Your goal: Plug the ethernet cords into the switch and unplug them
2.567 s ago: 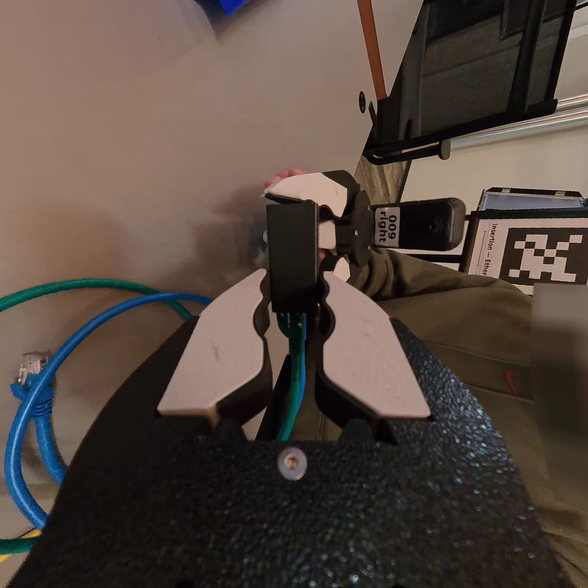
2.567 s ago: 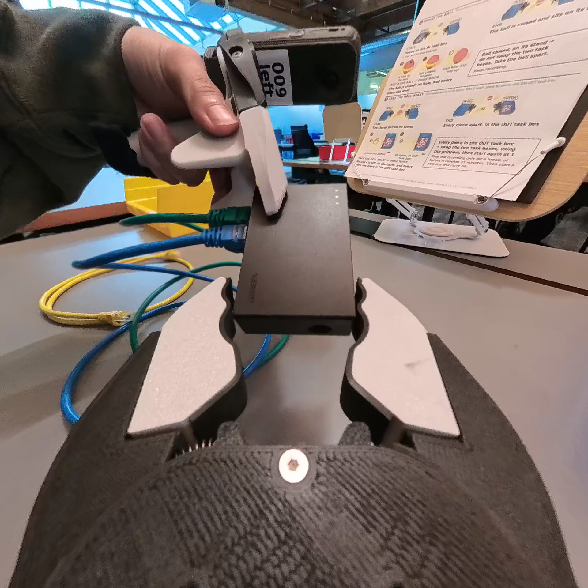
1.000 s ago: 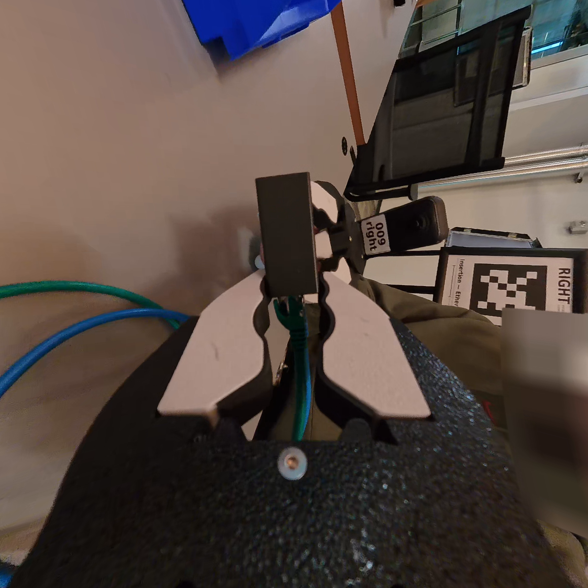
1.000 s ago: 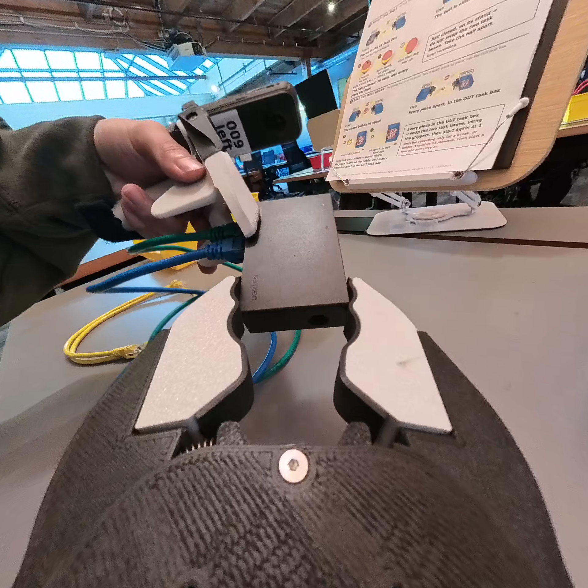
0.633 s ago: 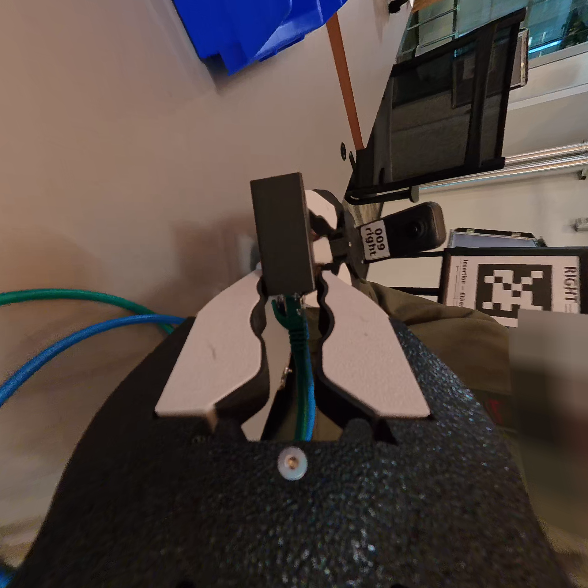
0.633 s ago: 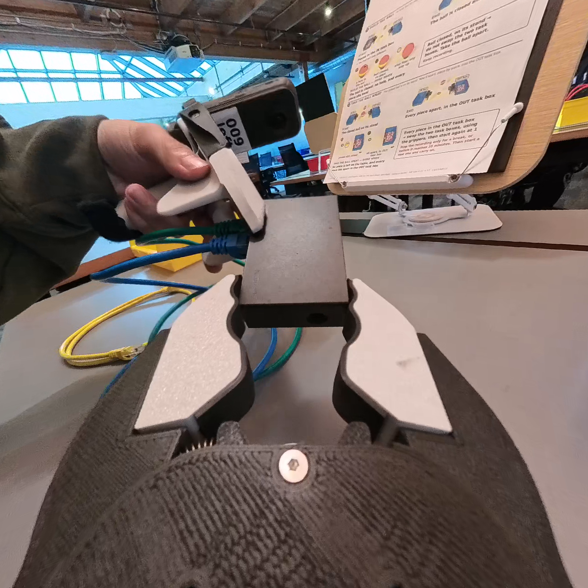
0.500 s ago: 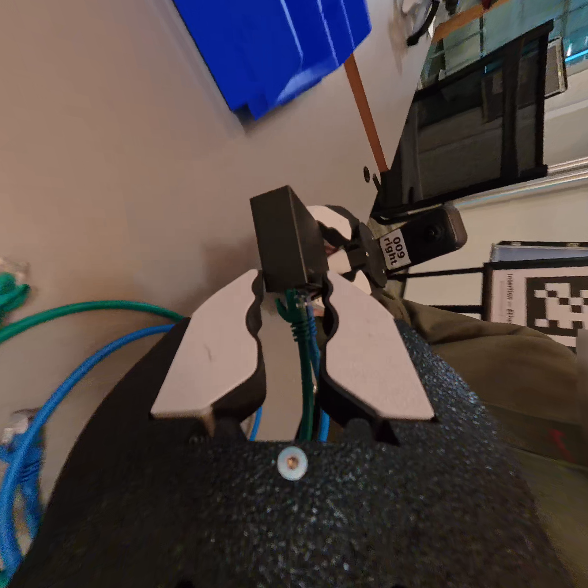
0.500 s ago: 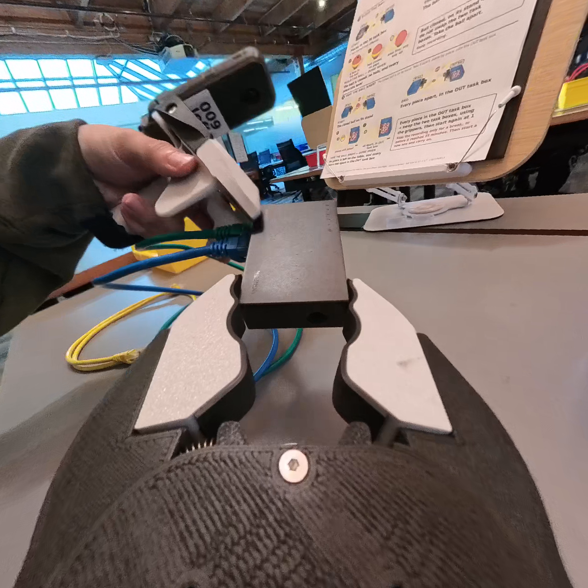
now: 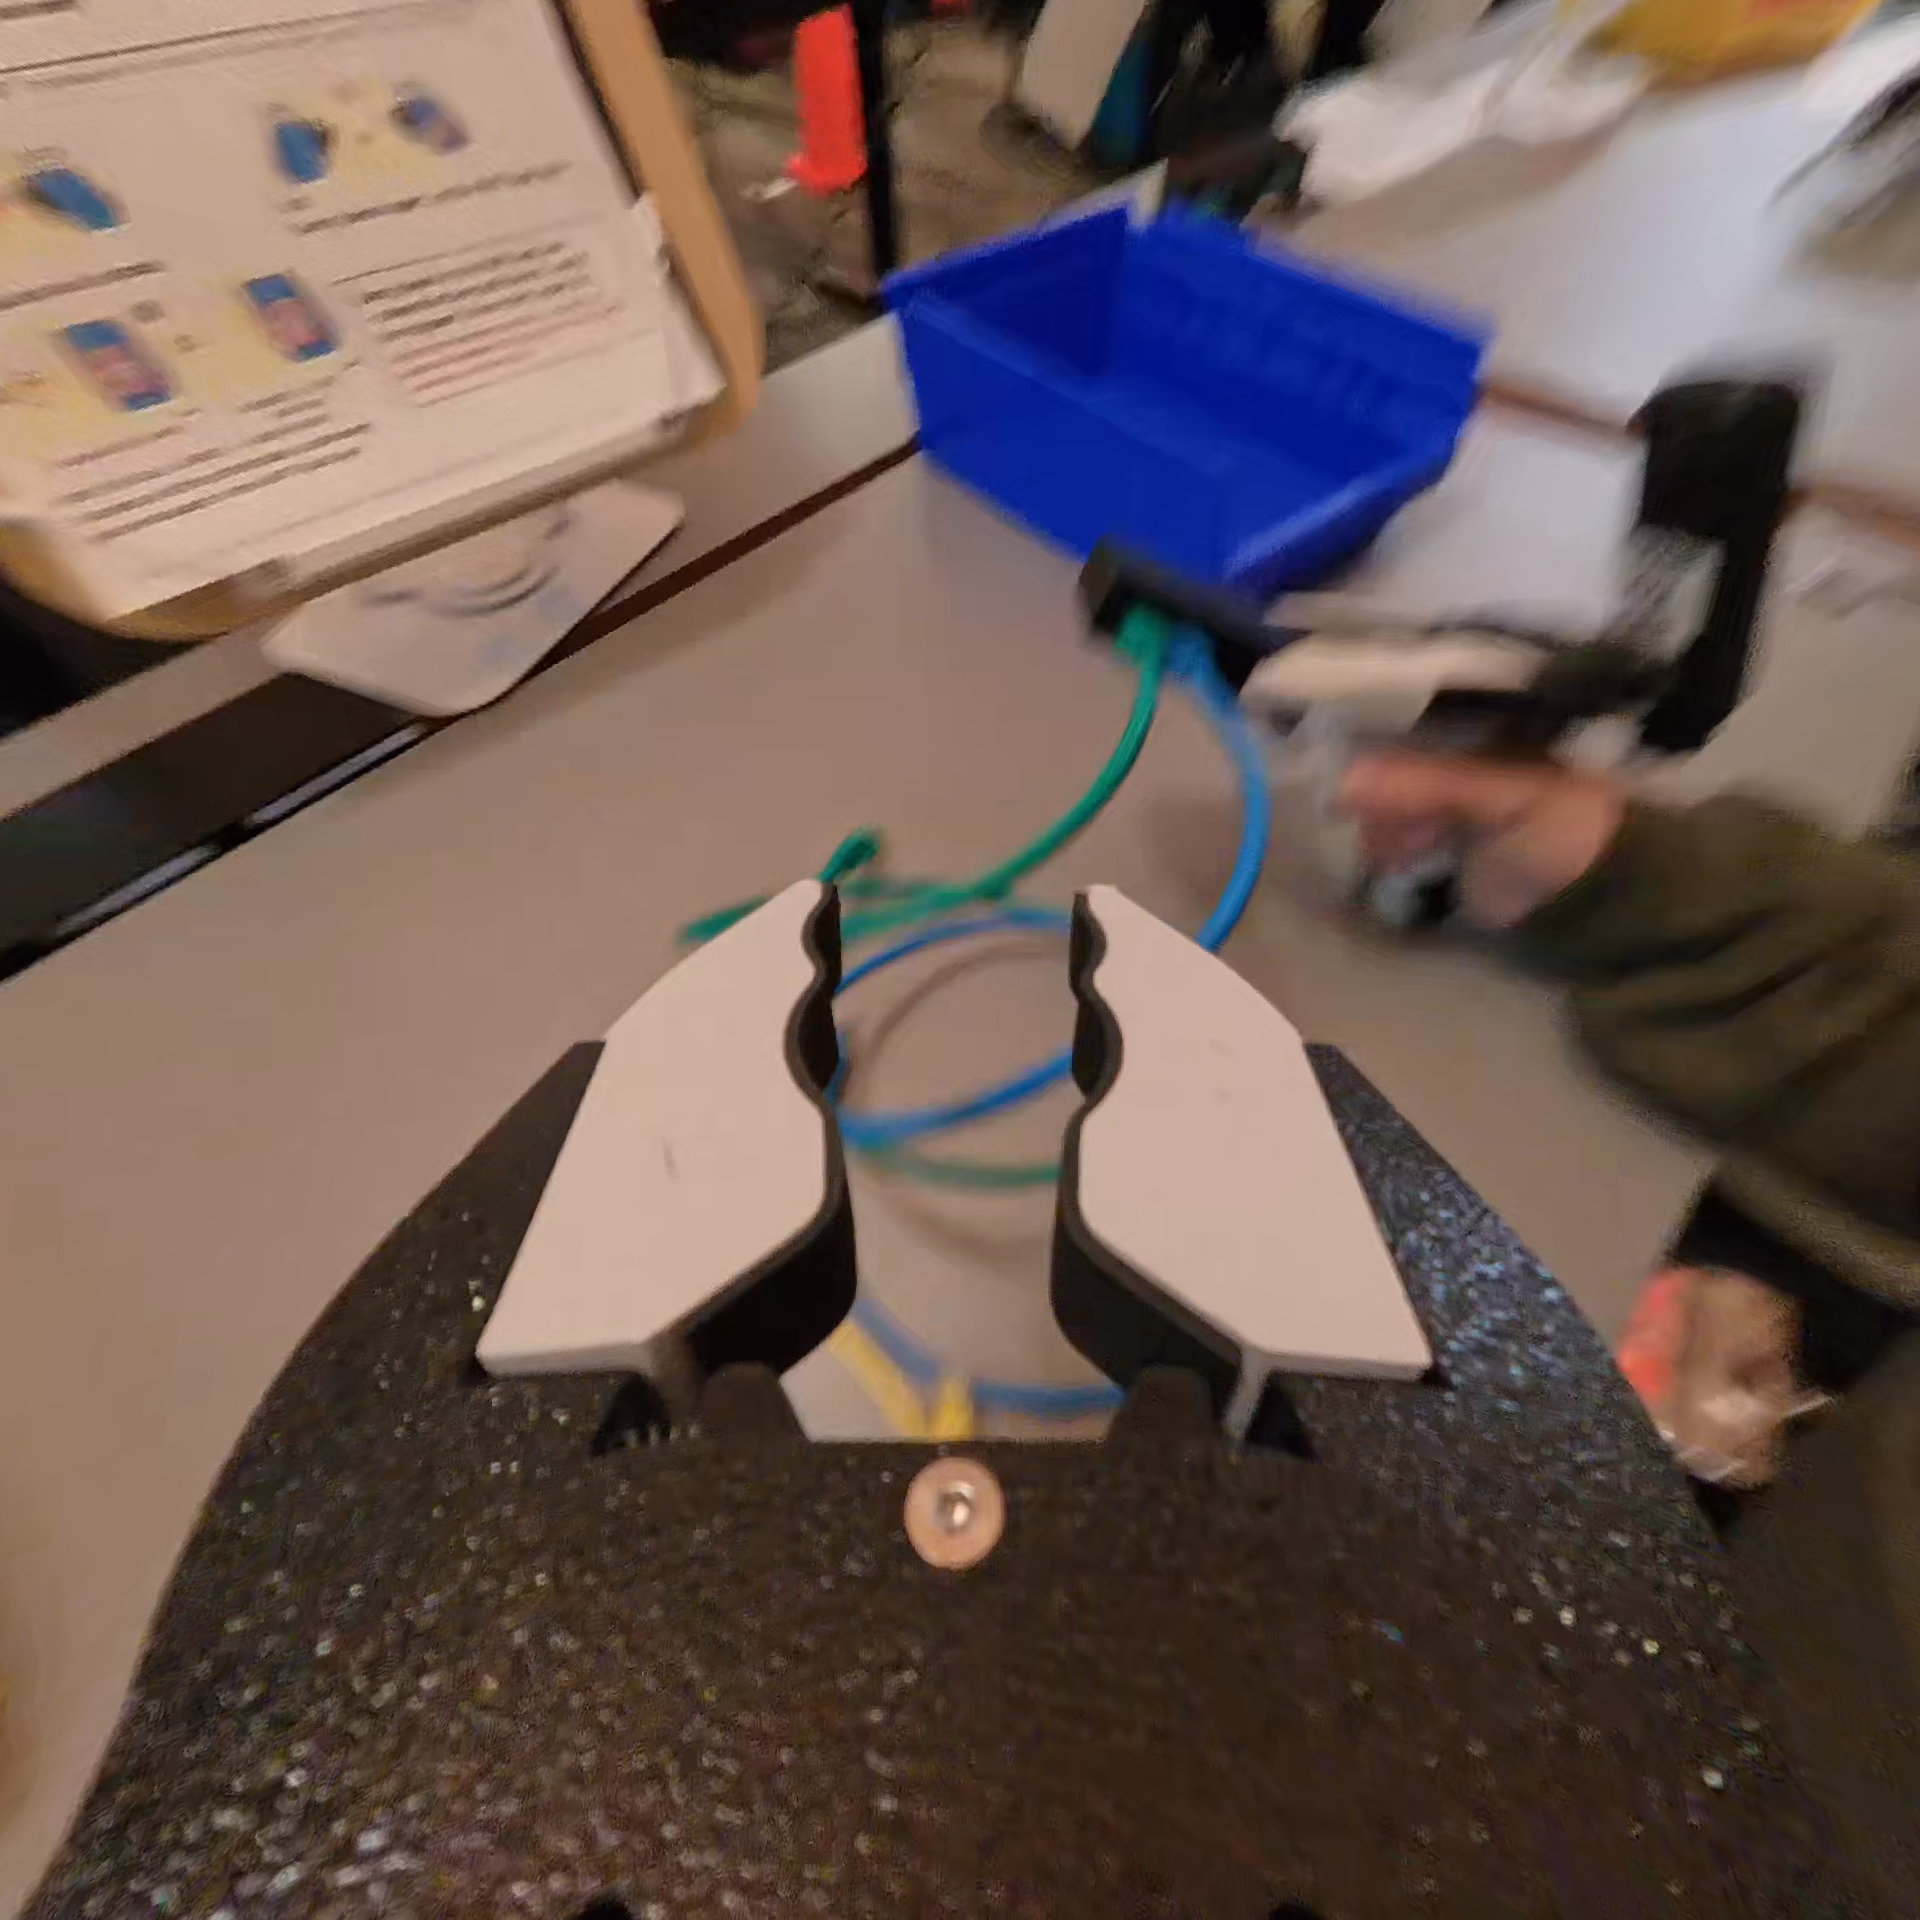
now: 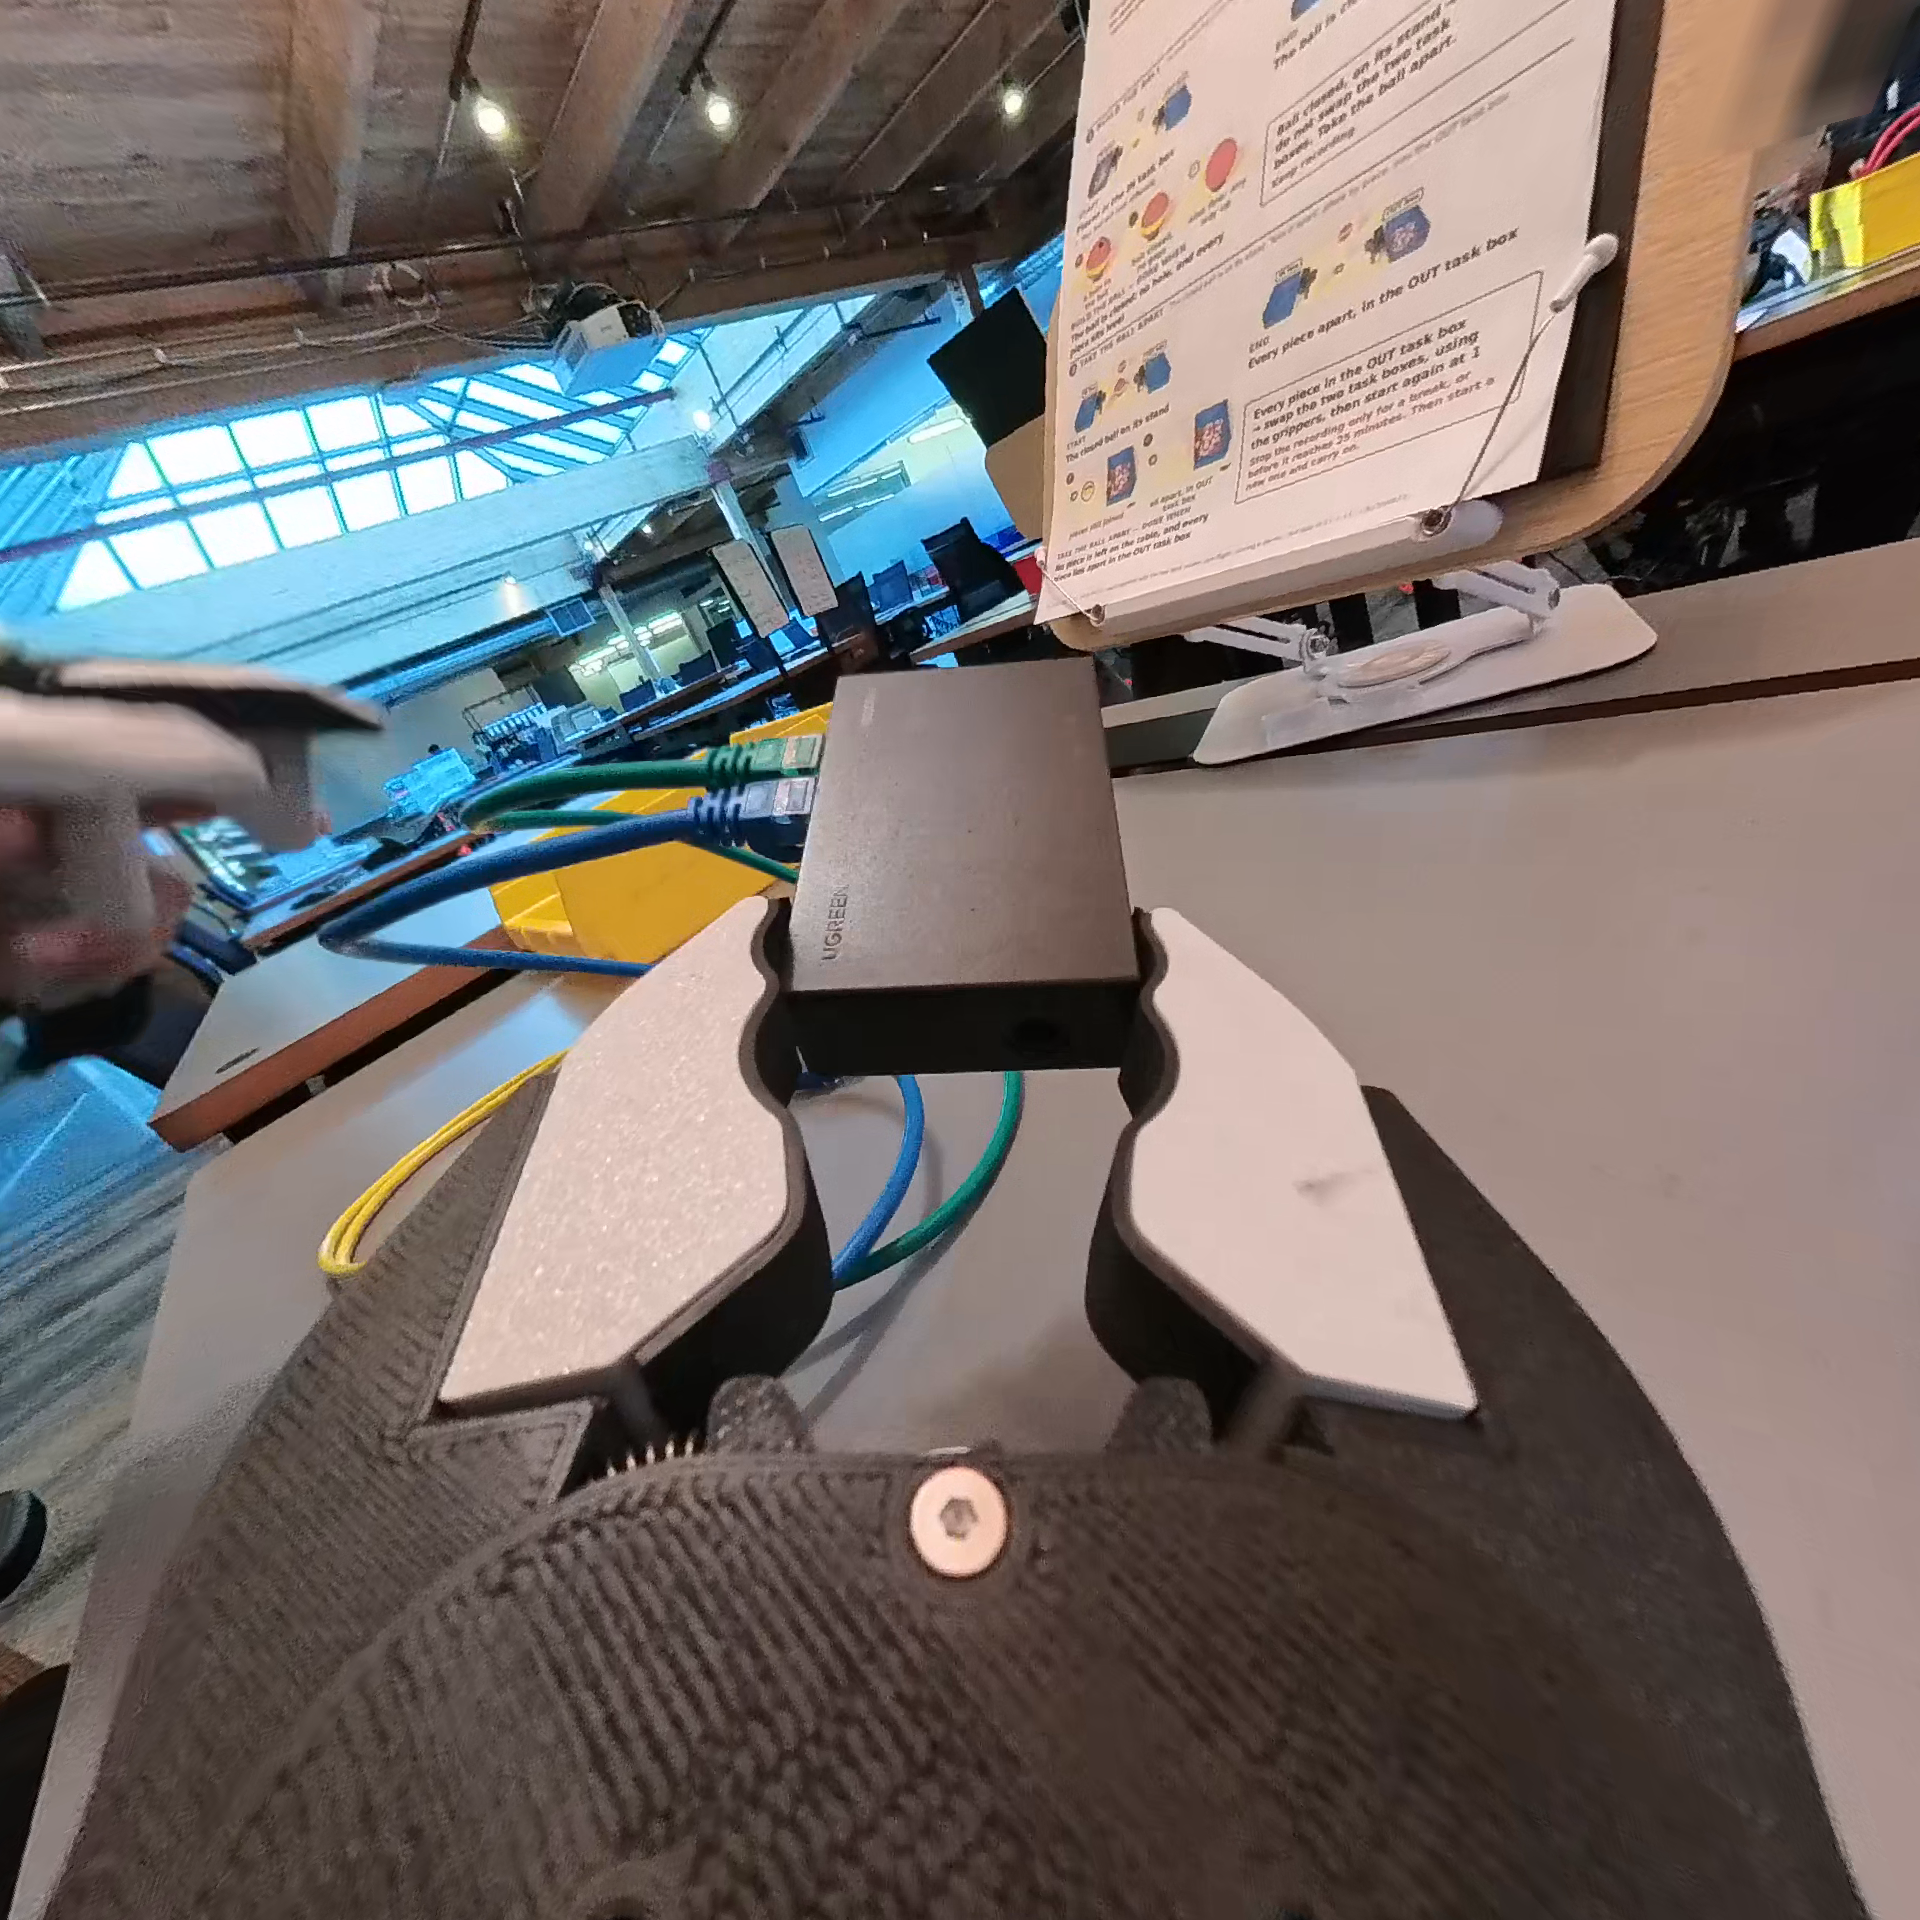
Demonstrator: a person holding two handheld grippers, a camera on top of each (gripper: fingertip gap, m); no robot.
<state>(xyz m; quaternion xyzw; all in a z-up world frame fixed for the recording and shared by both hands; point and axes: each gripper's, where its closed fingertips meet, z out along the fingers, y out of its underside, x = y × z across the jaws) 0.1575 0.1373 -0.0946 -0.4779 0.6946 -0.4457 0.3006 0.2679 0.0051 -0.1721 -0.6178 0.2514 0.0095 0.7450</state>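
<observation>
My right gripper (image 10: 956, 920) is shut on the black switch (image 10: 961, 831) and holds it above the grey table (image 10: 1507, 935). A green cord (image 10: 623, 774) and a blue cord (image 10: 623, 831) are plugged into the switch's left side. In the blurred left wrist view the switch (image 9: 1174, 613) shows far off with the green cord (image 9: 1127, 717) and blue cord (image 9: 1247, 790) hanging from it. My left gripper (image 9: 951, 904) is open and empty, well back from the switch, above loops of cord on the table. A yellow cord (image 10: 416, 1174) lies on the table.
A blue bin (image 9: 1184, 384) stands behind the switch in the left wrist view. An instruction sheet on a wooden board (image 10: 1351, 281) stands on a white stand (image 10: 1423, 665) at the table's back. A yellow bin (image 10: 623, 883) sits beyond the table edge. A person's sleeve (image 9: 1714, 987) is at the right.
My left gripper has let go of the green plug, opened, and pulled away from the switch, swinging to a level view. The right gripper still holds the switch with both cords plugged in.
</observation>
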